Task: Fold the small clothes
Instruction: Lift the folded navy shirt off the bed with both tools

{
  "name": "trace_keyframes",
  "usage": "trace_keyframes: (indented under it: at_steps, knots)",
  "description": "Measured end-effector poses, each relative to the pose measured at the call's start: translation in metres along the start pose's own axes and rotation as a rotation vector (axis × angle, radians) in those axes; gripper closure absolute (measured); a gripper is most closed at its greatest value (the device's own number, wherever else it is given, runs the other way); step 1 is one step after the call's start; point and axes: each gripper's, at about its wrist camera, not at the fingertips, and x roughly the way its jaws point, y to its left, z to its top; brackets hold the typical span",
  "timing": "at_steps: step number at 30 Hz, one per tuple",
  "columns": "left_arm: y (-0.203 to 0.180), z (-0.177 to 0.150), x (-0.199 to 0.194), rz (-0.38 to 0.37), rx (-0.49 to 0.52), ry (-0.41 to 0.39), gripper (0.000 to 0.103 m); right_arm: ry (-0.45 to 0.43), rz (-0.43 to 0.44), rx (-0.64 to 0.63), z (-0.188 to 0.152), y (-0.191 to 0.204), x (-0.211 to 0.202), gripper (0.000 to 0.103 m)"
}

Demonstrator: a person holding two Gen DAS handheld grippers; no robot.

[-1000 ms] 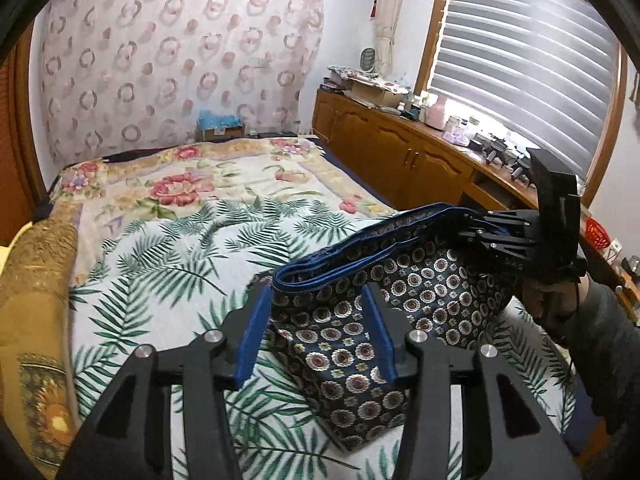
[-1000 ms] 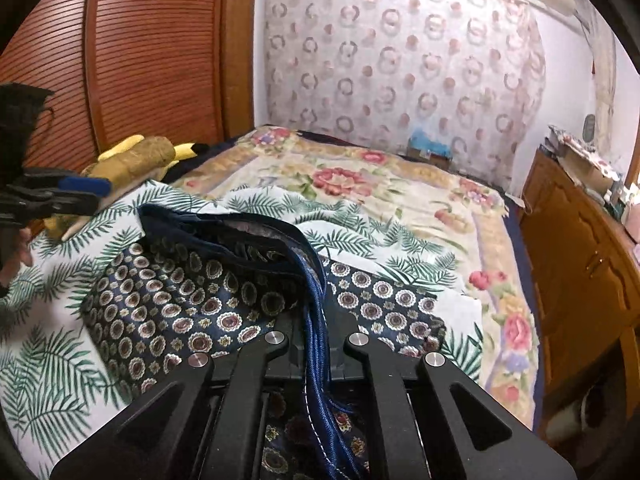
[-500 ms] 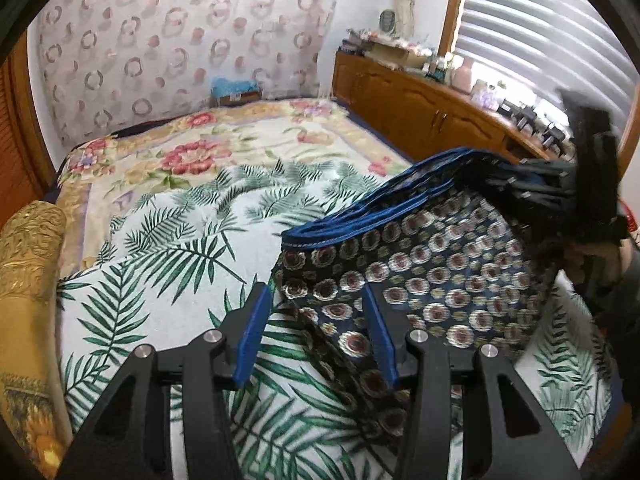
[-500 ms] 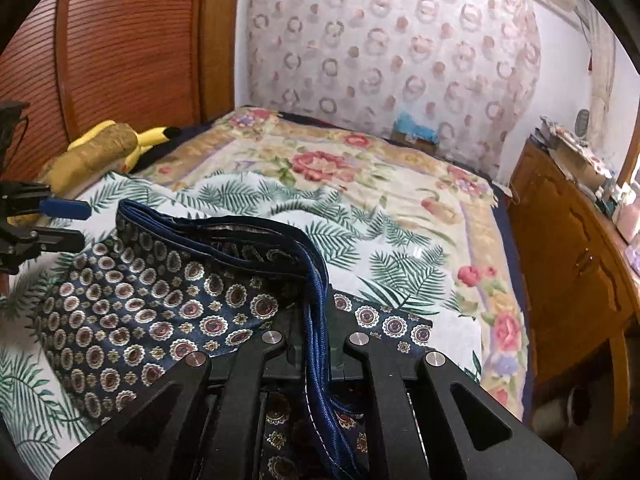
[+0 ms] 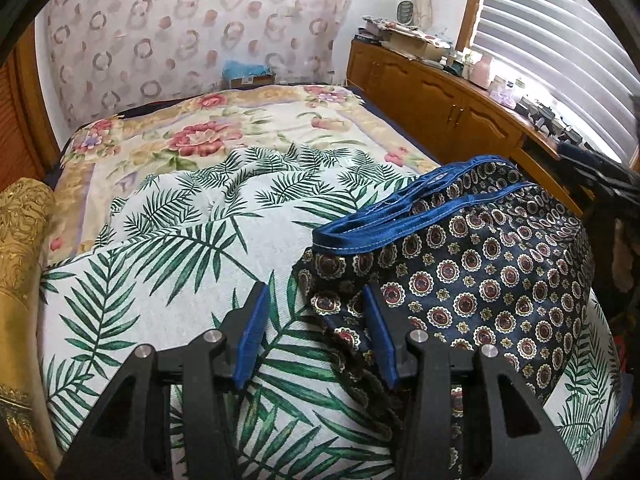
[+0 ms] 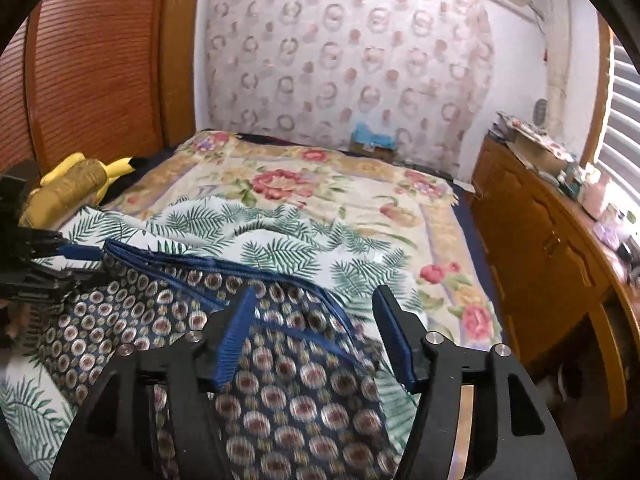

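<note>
A pair of navy shorts (image 5: 480,280) with a medallion print and a blue waistband lies on the palm-leaf sheet (image 5: 168,280) of the bed. My left gripper (image 5: 314,304) is open, and the shorts' left edge lies between its blue pads. My right gripper (image 6: 314,300) is open and hovers over the shorts (image 6: 280,360), which look blurred in the right wrist view. The right gripper shows blurred at the right edge of the left wrist view (image 5: 600,176). The left gripper shows at the left edge of the right wrist view (image 6: 48,264), by the waistband's end.
A floral bedspread (image 5: 224,132) covers the far half of the bed. A gold bolster (image 5: 20,232) lies on the left, with a yellow plush toy (image 6: 80,176) beside it. Wooden cabinets (image 5: 440,108) with clutter run along the right, under the blinds. A wooden wardrobe (image 6: 100,60) stands left.
My right gripper has opened and let go of the waistband. The shorts have dropped from being held up onto the bed. My left gripper stays open and has drawn back to the shorts' left edge.
</note>
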Motion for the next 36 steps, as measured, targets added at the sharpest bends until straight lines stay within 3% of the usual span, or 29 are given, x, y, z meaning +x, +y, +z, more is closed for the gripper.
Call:
trace_keyframes:
  at_steps: [4, 13, 25, 27, 36]
  knots:
    - [0.002, -0.001, 0.004, -0.007, -0.007, 0.005, 0.057, 0.015, -0.006, 0.040, -0.016, -0.009, -0.015, 0.031]
    - [0.004, -0.002, 0.011, -0.010, -0.003, 0.015, 0.056, 0.158, -0.020, 0.146, -0.056, -0.033, 0.017, 0.030]
    - [0.005, -0.003, 0.015, -0.005, 0.004, 0.011, 0.056, 0.211, 0.051, 0.204, -0.062, -0.041, 0.044, 0.030]
    - [0.005, -0.003, 0.015, -0.003, 0.007, 0.012, 0.056, 0.210, 0.068, 0.186, -0.061, -0.037, 0.045, 0.034]
    - [0.003, 0.008, 0.020, -0.035, 0.021, 0.067, 0.056, 0.198, 0.180, 0.146, -0.057, -0.028, 0.049, 0.077]
